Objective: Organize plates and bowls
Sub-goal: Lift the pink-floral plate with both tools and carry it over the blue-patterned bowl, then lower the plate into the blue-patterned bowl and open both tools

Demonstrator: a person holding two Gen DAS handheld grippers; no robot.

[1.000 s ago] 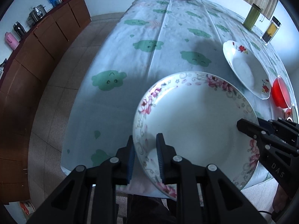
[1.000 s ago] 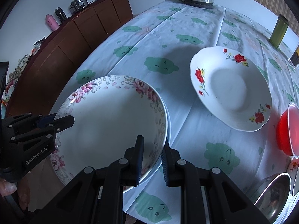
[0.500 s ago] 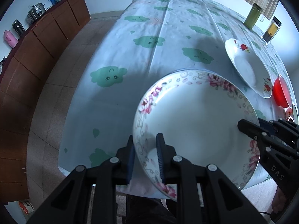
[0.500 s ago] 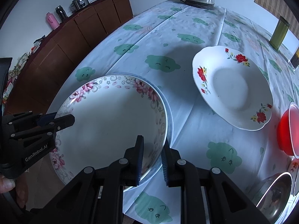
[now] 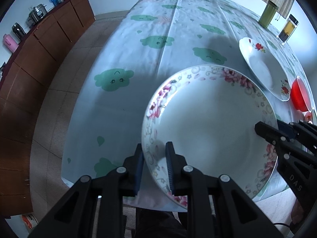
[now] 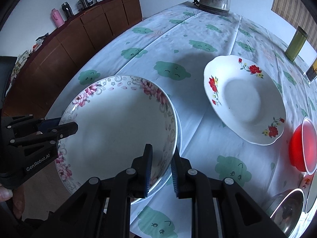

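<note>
Two grippers clamp one pink-flowered plate [image 5: 210, 123]: the left gripper [image 5: 153, 164] at seven o'clock, the right gripper [image 6: 161, 168] at four. One red-flowered plate [image 6: 243, 99], one red bowl [image 6: 301, 146] lie at two o'clock.

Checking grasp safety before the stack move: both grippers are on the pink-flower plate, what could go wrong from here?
1. The left gripper and right gripper pinch only thin rim sections of the pink-flower plate; uneven lifting could let it tilt or slip.
2. The plate hangs partly past the table edge, so a slip may send it to the floor.
3. The red-flower plate lies close; swinging across could clip it.
</note>
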